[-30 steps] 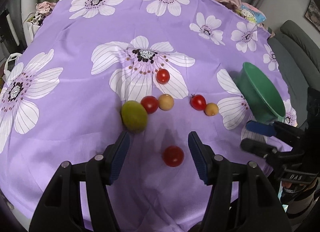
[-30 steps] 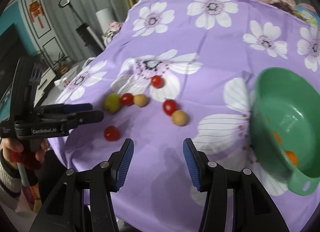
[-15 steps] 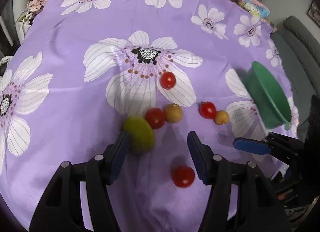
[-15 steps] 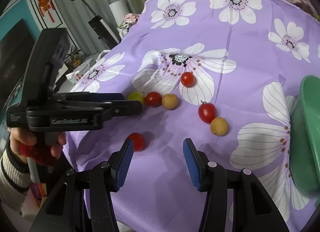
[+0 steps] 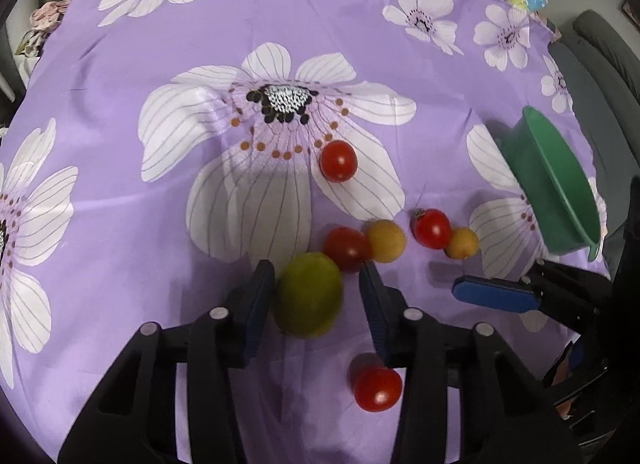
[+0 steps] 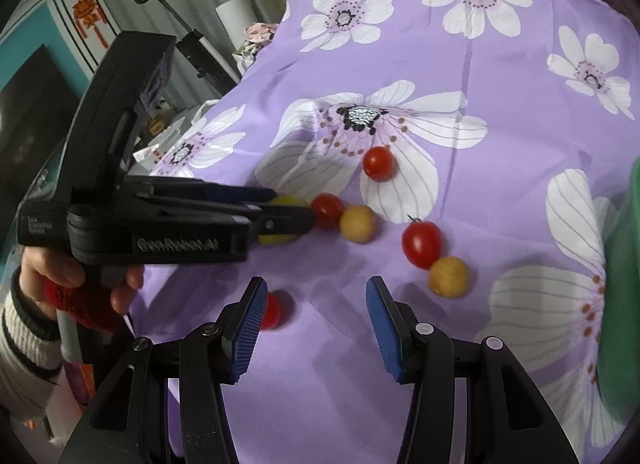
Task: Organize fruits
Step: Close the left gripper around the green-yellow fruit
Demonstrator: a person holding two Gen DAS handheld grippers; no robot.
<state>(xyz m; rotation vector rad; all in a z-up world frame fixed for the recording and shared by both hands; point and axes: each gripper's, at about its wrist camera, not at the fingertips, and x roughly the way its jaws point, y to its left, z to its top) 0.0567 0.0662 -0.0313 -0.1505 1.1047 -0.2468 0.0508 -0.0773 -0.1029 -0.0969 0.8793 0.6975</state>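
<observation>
Since a second ago, left claw (image 5: 316, 300) moved forward off near tomato (image 5: 377, 389); now spread, straddling green fruit (image 5: 309, 300) on surface, ungripped, likely for pickup. Right claw (image 6: 316, 328) released, idle. Green bowl (image 5: 560, 200) waits right.

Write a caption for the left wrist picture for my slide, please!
Open left gripper straddles a green fruit on the purple flowered cloth, cherry tomatoes close by.
</observation>
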